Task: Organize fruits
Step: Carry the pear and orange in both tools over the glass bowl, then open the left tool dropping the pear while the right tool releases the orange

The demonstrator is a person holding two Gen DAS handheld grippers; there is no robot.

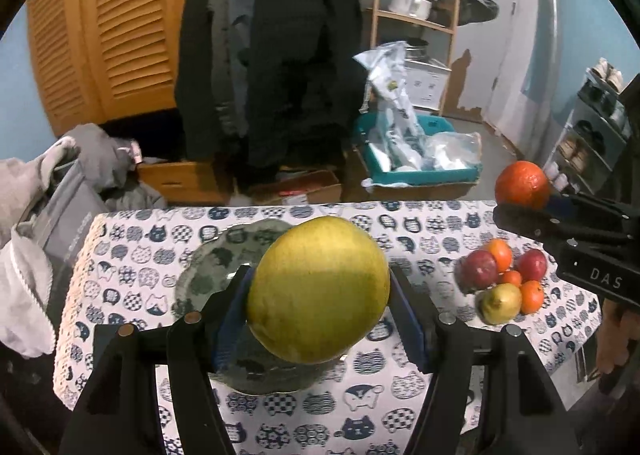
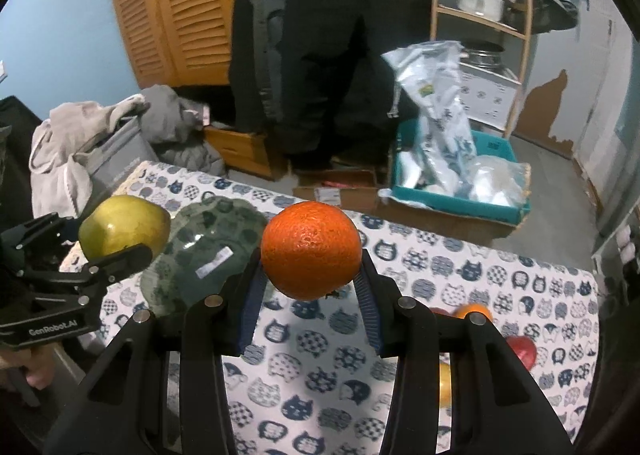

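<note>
Both hand-held grippers are loaded right now, so this step is all about the drop-off. Left hand-held gripper (image 1: 318, 291) is clamped around a big yellow-green fruit (image 1: 318, 289), looks like a pomelo or a very large citrus, can't say for sure. It hangs in the air over the dark green glass plate (image 1: 200, 267) on the cat-print surface (image 1: 360, 395). Right hand-held gripper (image 2: 310, 275) is closed on an orange (image 2: 311, 251), also held up off the surface, with the plate off to its left.

My take: the plate is where they go, and it isn't holding any fruit that I can see. The rest of the pile (image 1: 506, 279) (two red ones, a few small oranges, a yellowish pear-looking one) sits well apart on the right side.

Tips for doing it well:
- Put the big one down first and toward one side of the plate, or the orange won't have room.
- Lower until it actually touches before letting go. Round fruit on glass will likely roll.
- Bring the two in one at a time so they don't bump.
- Nestle the orange against the big fruit so it stays put.
</note>
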